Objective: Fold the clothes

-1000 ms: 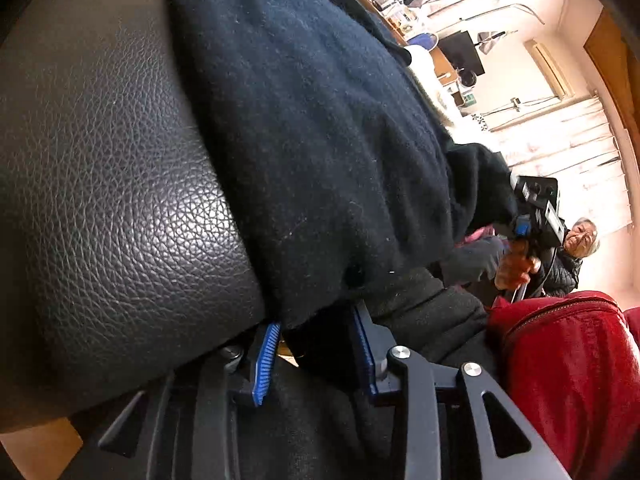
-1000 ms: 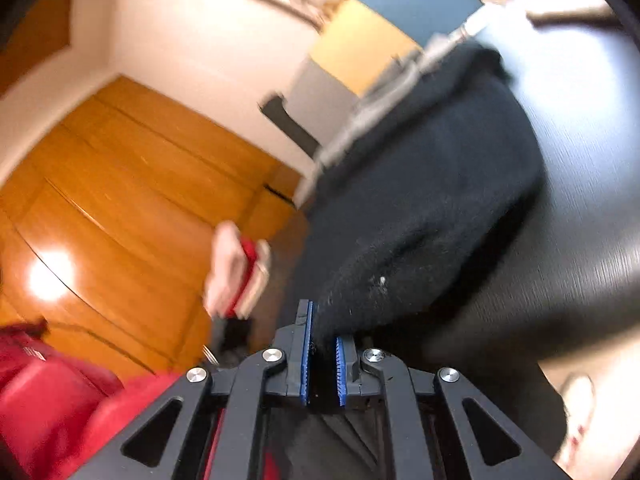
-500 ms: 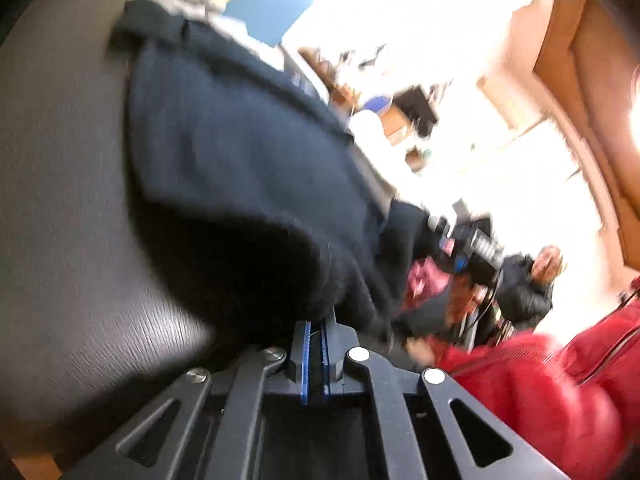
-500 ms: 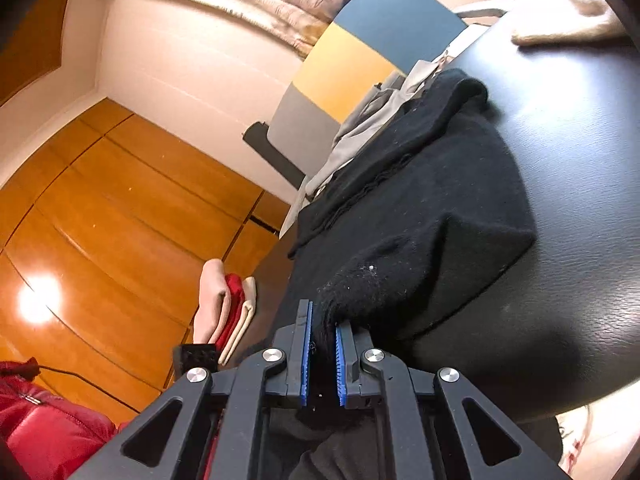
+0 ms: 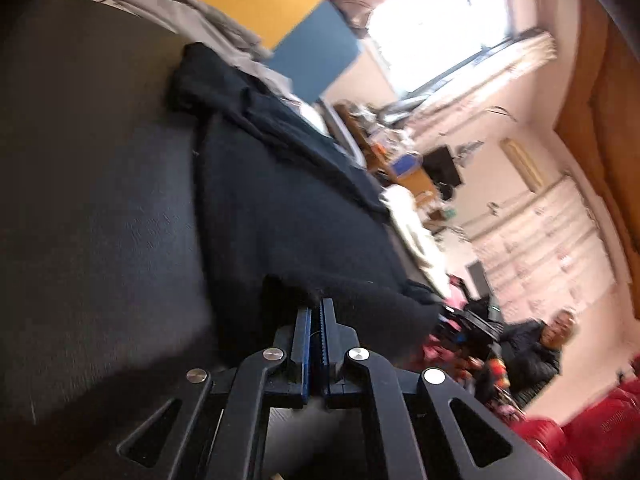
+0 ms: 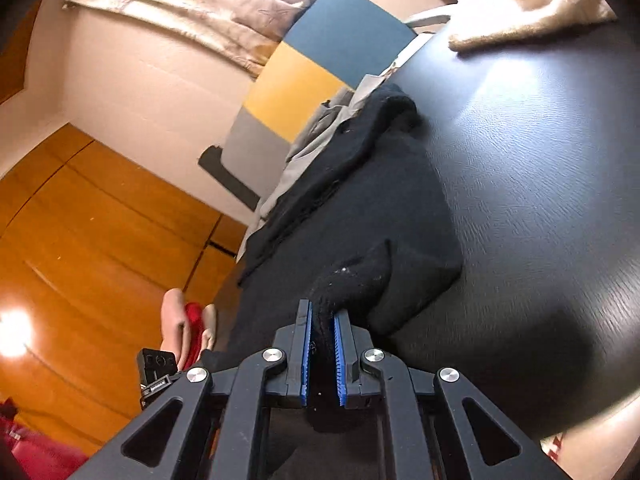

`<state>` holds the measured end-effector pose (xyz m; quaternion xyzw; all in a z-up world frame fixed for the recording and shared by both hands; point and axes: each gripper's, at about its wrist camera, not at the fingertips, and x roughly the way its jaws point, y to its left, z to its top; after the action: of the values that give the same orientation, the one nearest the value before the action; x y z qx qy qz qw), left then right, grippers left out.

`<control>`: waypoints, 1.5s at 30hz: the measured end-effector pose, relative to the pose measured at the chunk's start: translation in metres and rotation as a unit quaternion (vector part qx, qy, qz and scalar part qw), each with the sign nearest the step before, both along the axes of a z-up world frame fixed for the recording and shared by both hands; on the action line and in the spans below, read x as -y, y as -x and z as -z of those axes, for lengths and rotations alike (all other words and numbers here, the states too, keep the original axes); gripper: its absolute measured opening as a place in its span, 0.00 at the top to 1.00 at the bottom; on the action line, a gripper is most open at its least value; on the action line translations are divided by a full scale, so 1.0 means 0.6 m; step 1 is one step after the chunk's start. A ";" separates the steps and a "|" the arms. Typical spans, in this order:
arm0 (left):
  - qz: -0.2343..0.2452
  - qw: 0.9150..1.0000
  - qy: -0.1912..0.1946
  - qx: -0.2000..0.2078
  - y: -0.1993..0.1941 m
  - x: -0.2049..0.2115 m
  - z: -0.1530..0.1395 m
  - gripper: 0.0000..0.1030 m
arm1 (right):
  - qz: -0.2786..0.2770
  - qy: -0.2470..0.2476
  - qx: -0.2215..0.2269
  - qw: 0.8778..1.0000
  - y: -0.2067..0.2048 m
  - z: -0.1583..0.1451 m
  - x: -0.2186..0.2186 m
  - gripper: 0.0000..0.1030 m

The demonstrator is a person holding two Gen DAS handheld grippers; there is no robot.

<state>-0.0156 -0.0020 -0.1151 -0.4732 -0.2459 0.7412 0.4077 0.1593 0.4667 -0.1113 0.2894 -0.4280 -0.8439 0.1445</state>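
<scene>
Presently, the left claw (image 5: 318, 308) has its blue pads drawn together on a thin edge of the black garment (image 5: 288, 216), pinched at its near hem. That garment lies spread over the black leather-textured bench (image 5: 100, 208), its far end bunched beside a grey cloth (image 5: 208, 20). Further right, the right claw (image 6: 322, 322) is clamped on a thicker fold of the same black garment (image 6: 360, 208), the fabric filling the gap between its pads. A cream cloth (image 6: 528, 4) rests at the bench's far right corner, well apart from the garment.
</scene>
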 end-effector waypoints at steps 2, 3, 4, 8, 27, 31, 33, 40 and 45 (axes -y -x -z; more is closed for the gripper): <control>0.006 1.000 0.006 0.025 0.014 -0.018 0.023 0.95 | -0.003 -0.001 0.006 1.000 0.018 0.004 0.003 0.89; 0.013 0.999 -0.001 0.030 0.014 -0.020 0.028 0.93 | -0.009 -0.006 0.014 1.000 0.025 0.004 0.006 0.86; 0.019 0.999 -0.007 0.035 0.015 -0.022 0.034 0.86 | -0.015 -0.011 0.022 1.000 0.032 0.005 0.010 0.84; 0.042 0.996 -0.044 0.060 0.018 -0.018 0.038 0.73 | -0.038 0.020 0.025 0.999 0.035 0.007 0.004 0.65; 0.073 0.988 -0.135 -0.008 -0.043 0.021 -0.083 0.97 | -0.083 0.015 -0.031 0.996 0.003 -0.054 0.039 0.92; 0.099 0.980 -0.163 -0.047 -0.096 0.064 -0.133 0.97 | -0.076 0.056 -0.081 0.992 -0.040 -0.081 0.037 0.92; 0.111 0.978 -0.170 -0.053 -0.122 0.081 -0.144 0.97 | -0.083 0.074 -0.105 0.988 -0.059 -0.091 0.041 0.92; 0.133 0.963 -0.222 -0.081 -0.201 0.114 -0.168 0.97 | -0.131 0.081 -0.184 0.971 -0.124 -0.131 0.078 0.92; 0.141 0.960 -0.228 -0.087 -0.212 0.125 -0.194 0.97 | -0.159 0.087 -0.210 0.961 -0.136 -0.147 0.099 0.92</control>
<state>0.1118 -0.0770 0.0015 -0.3316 -0.3027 0.6387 0.6249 0.2408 0.4075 -0.0229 0.1558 -0.4085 -0.8114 0.3879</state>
